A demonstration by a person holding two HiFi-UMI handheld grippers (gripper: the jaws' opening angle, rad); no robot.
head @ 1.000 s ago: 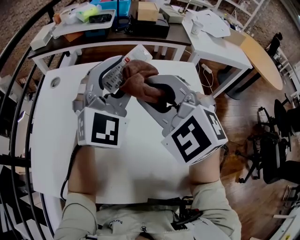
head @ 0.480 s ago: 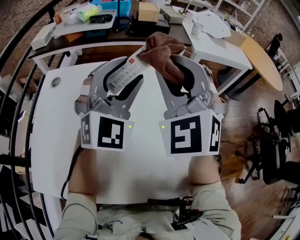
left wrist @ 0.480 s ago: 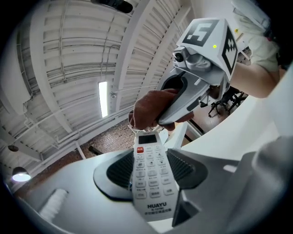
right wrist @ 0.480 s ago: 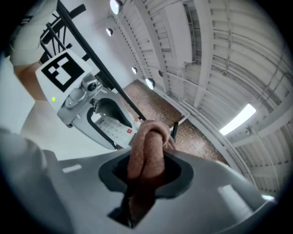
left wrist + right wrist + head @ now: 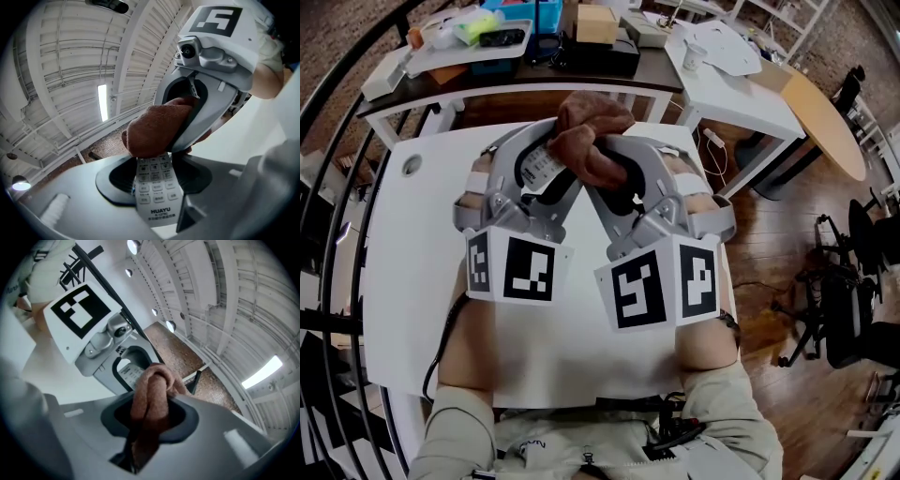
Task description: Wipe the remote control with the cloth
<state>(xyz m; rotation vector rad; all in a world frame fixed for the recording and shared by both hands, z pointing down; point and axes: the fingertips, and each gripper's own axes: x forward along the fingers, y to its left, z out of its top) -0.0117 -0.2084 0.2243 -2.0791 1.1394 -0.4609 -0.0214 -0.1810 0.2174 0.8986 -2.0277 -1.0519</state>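
Note:
My left gripper [image 5: 540,156] is shut on a white remote control [image 5: 546,165], held above the white table [image 5: 403,281]. The remote's button face [image 5: 154,187] shows between the jaws in the left gripper view, near end toward the camera. My right gripper [image 5: 602,161] is shut on a bunched brown cloth [image 5: 586,131]. The cloth [image 5: 157,131] lies on the remote's far half and hides its far end. In the right gripper view the cloth [image 5: 150,399] fills the jaws, with the remote [image 5: 127,373] and the left gripper's marker cube [image 5: 82,310] behind it.
A dark desk [image 5: 487,70] with a tray, boxes and cables stands behind the table. Another white table [image 5: 741,89] with papers is at the back right. A black railing [image 5: 337,197] curves along the left. Office chairs [image 5: 853,309] stand on the wooden floor at right.
The cloth slid out to the remote's far tip half a second ago, then came back toward me over its far half. The right gripper swung with it. The left gripper stayed nearly still.

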